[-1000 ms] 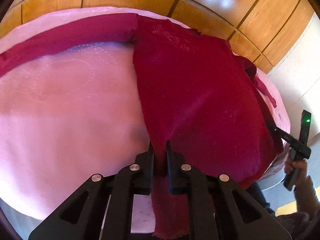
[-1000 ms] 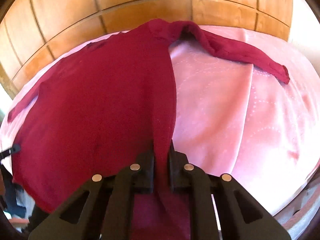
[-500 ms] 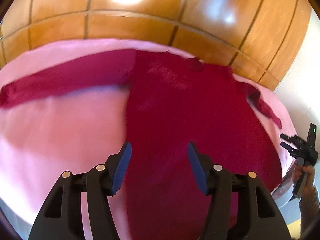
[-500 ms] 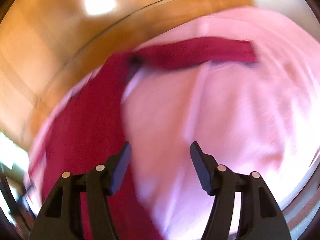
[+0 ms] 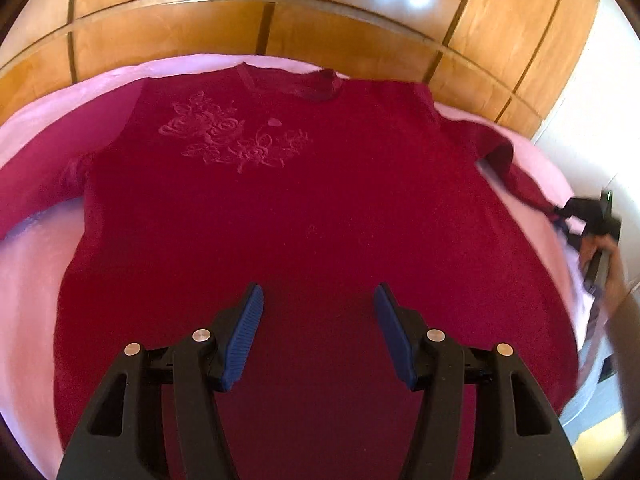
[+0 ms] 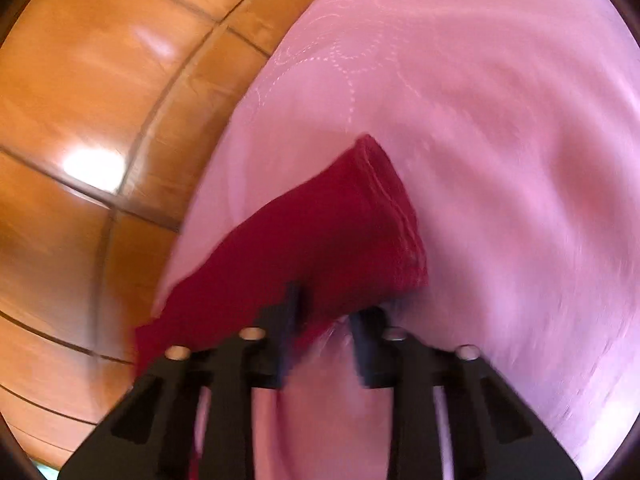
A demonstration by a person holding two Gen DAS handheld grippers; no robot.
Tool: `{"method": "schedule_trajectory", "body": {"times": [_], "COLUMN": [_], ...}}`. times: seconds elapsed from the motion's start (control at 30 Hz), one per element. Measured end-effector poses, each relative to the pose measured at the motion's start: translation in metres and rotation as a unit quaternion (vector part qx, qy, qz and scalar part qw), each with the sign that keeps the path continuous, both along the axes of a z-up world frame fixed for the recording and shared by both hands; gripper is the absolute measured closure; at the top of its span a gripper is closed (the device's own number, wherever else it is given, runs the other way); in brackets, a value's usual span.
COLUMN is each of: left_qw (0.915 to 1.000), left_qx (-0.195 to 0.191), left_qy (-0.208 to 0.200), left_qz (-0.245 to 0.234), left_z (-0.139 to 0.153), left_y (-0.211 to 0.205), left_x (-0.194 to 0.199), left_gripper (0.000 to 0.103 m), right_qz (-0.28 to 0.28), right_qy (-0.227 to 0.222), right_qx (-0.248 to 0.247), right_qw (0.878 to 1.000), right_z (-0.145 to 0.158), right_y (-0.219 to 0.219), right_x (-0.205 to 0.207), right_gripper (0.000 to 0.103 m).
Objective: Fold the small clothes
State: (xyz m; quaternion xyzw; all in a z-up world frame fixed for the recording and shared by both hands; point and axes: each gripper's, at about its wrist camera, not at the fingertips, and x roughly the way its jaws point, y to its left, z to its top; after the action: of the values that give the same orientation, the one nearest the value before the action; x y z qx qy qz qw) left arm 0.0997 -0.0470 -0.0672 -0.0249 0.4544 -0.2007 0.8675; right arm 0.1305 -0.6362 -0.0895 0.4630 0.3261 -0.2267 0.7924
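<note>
A dark red long-sleeved top [image 5: 312, 208] with raised flower embroidery lies spread flat, front up, on the pink cloth-covered table [image 5: 28, 280]. My left gripper [image 5: 318, 312] is open and empty above its lower middle. My right gripper [image 6: 324, 312] is at the cuff end of the right sleeve [image 6: 320, 240]; its jaws stand partly apart around the sleeve's edge, blurred by motion. The left wrist view shows the right gripper [image 5: 588, 216] at the sleeve's tip at the table's right edge.
A glossy wooden panelled wall [image 5: 280, 20] runs behind the table. The pink cloth [image 6: 500, 140] has faint stitched patterns. The table's right edge [image 5: 576, 320] drops off beside the person's hand [image 5: 604, 256]. A white wall [image 5: 592, 100] stands to the right.
Both grippers let go of the top's hem and opened. The left one rose over the top's middle. The right one swung out to the right sleeve's cuff.
</note>
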Motion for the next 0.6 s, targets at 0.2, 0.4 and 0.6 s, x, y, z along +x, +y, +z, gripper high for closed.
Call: {"method": "schedule_trajectory", "body": {"times": [0.2, 0.4, 0.6], "left_qw": [0.9997, 0.9997, 0.9998], "left_qx": [0.016, 0.02, 0.012], "left_qy": [-0.002, -0.003, 0.002], "left_qz": [-0.021, -0.016, -0.015], "left_z": [-0.005, -0.007, -0.003], "left_y": [-0.003, -0.006, -0.002], "left_x": [0.0, 0.001, 0.0], "left_gripper": [0.046, 0.045, 0.045], "right_qz": [-0.019, -0.001, 0.009], "right_qy": [0.045, 0.11, 0.11], "right_qx": [-0.113, -0.123, -0.176], "right_qw": [0.992, 0.986, 0.978], "right_z": [0.028, -0.004, 0.022], "right_y": [-0.046, -0.062, -0.038], "right_x": [0.002, 0.037, 0.025], "right_gripper": [0.097, 0.096, 0.035]}}
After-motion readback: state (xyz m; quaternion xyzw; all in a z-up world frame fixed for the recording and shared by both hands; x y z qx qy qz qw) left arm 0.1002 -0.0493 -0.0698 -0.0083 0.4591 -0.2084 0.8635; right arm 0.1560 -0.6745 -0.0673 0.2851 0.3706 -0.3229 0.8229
